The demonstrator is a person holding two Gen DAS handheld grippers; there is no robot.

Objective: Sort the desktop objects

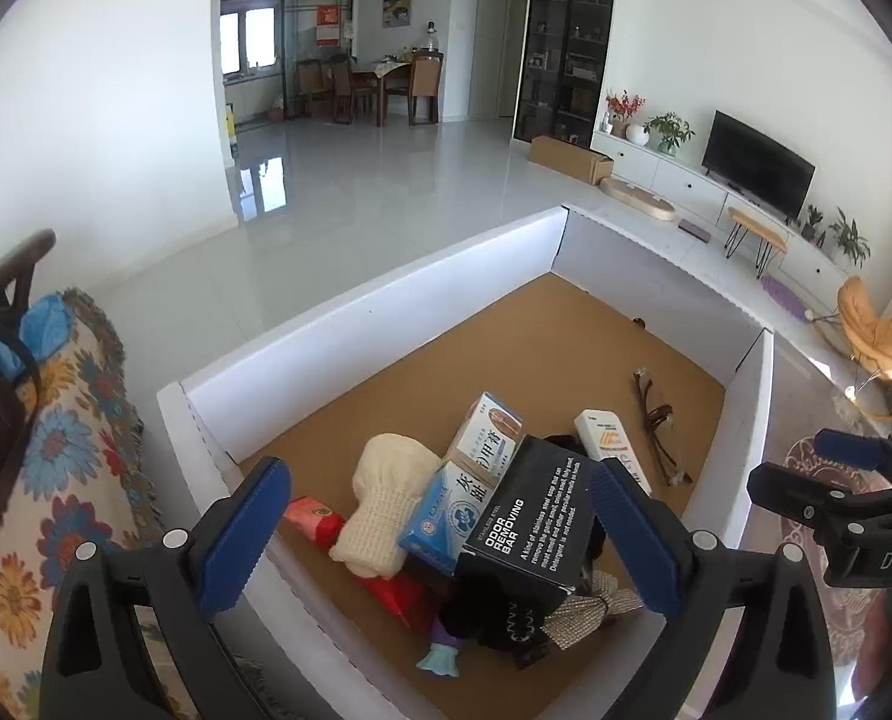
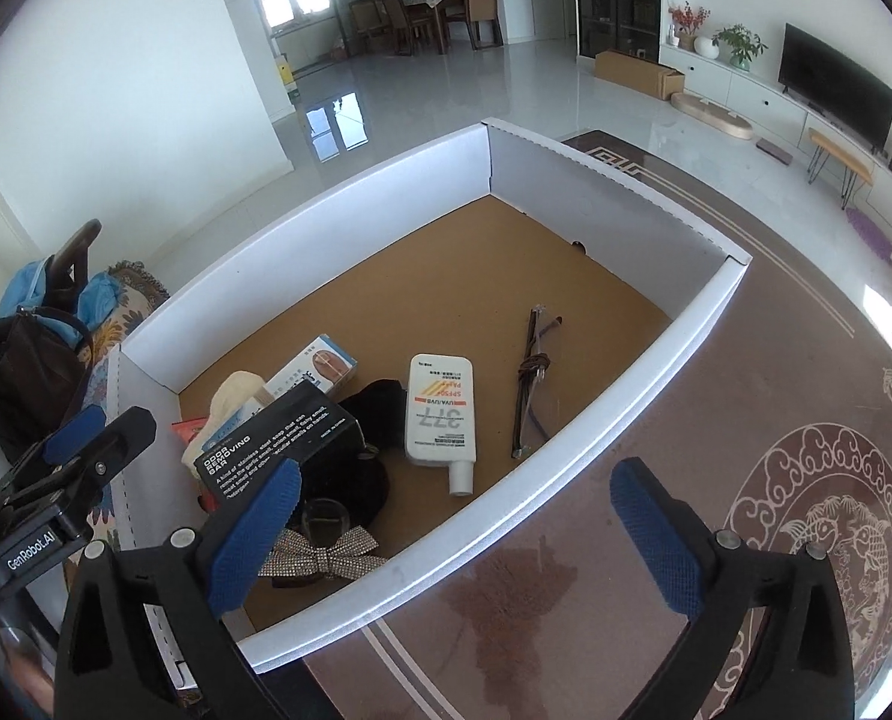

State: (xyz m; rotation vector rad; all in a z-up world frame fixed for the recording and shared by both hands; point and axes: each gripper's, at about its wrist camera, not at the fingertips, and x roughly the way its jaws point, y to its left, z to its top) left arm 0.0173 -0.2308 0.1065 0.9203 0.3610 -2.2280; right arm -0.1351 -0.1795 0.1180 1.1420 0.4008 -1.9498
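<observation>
While both grippers hang wide open and empty over the box (image 2: 626, 360), the left gripper (image 1: 440, 534) should next close on the black carton (image 1: 527, 528).

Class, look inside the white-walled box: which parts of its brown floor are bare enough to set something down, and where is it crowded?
Bare: the far half of the box floor, beyond the glasses and sunscreen bottle. Crowded: the near left corner, around the black carton and the rhinestone bow.

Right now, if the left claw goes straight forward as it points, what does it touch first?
Most likely the black odor removing bar box: it lies between the open fingers of the left claw, atop the pile in the white box. Depth is uncertain.
</observation>
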